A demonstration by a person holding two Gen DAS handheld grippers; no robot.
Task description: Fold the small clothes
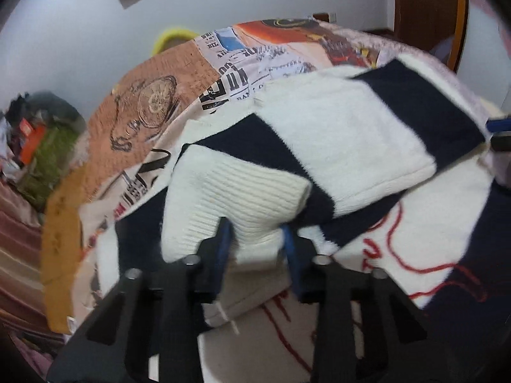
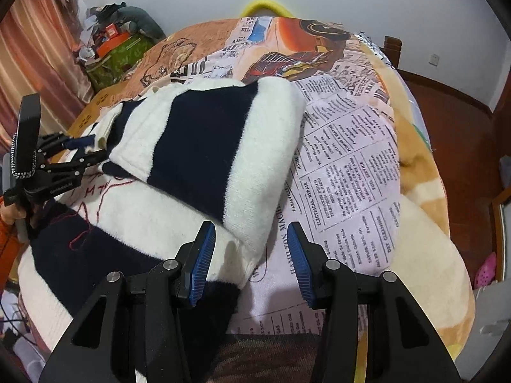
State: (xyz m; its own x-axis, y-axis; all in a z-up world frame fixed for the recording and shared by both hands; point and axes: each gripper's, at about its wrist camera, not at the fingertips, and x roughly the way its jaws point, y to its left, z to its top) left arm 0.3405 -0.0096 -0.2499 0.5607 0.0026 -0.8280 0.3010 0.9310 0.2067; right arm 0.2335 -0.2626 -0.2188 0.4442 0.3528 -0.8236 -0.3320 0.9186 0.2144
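Two hand-held grippers work over one white and navy striped knit sweater (image 2: 204,146), which lies on a bed covered with a newspaper-print blanket (image 2: 348,166). Sweater has red stitched line art (image 1: 415,255) on its front; one striped sleeve is folded across the body.

Left hand-held gripper (image 1: 255,239): jaws narrow, blue pads pressed on both sides of the white ribbed cuff (image 1: 236,201) of the sleeve, cuff bunched between them. In the right wrist view the same left hand-held gripper (image 2: 86,148) sits at the sweater's left edge, gripping fabric, with an orange sleeve (image 2: 8,223) of the person behind it.

Right hand-held gripper (image 2: 252,255): jaws partly apart, nothing clamped. Its left blue pad (image 2: 202,265) is just beside, maybe touching, the edge of the folded sleeve; contact cannot be told. Right pad is over bare blanket.

Background: yellow object (image 2: 265,4) behind the bed's far edge, cluttered green bag (image 2: 115,57) by a striped curtain (image 2: 38,48), white wall.
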